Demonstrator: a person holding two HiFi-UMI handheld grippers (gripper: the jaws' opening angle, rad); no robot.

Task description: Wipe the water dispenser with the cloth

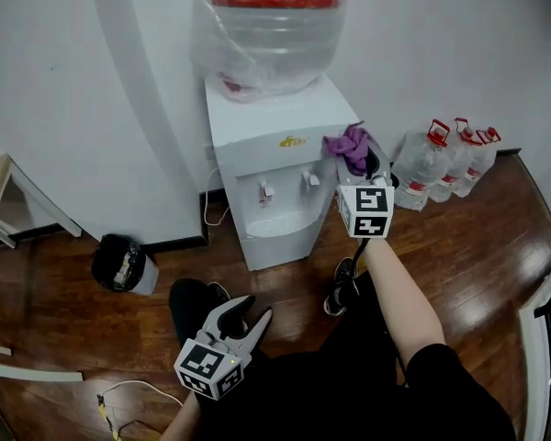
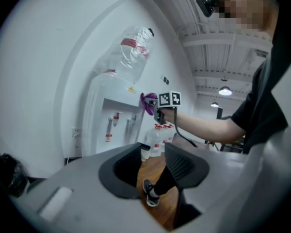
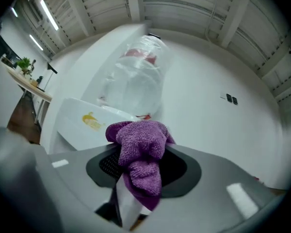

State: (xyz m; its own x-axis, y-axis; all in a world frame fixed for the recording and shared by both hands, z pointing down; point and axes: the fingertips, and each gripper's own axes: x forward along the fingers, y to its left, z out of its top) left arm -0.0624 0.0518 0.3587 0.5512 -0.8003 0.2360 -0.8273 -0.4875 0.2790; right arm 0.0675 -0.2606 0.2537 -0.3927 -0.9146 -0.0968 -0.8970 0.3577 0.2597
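Purple cloth (image 3: 140,149), nubby terry, bunched and clamped tight in the jaws of the right gripper (image 1: 367,162). Held at the top right corner of the white water dispenser (image 1: 266,141), at its 2 o'clock in the head view; actual contact hidden behind cloth and marker cube. On top, inverted clear bottle (image 1: 266,26) with red band, wrapped in crinkled plastic film, cut off by the upper edge. Left gripper (image 1: 248,320) low at 6 o'clock, jaws apart, nothing between them. Clear handled water jugs (image 1: 445,159) at 3 o'clock on glossy wooden floor (image 1: 459,246). Black bin (image 1: 119,263) at 8 o'clock, contents hard to make out.
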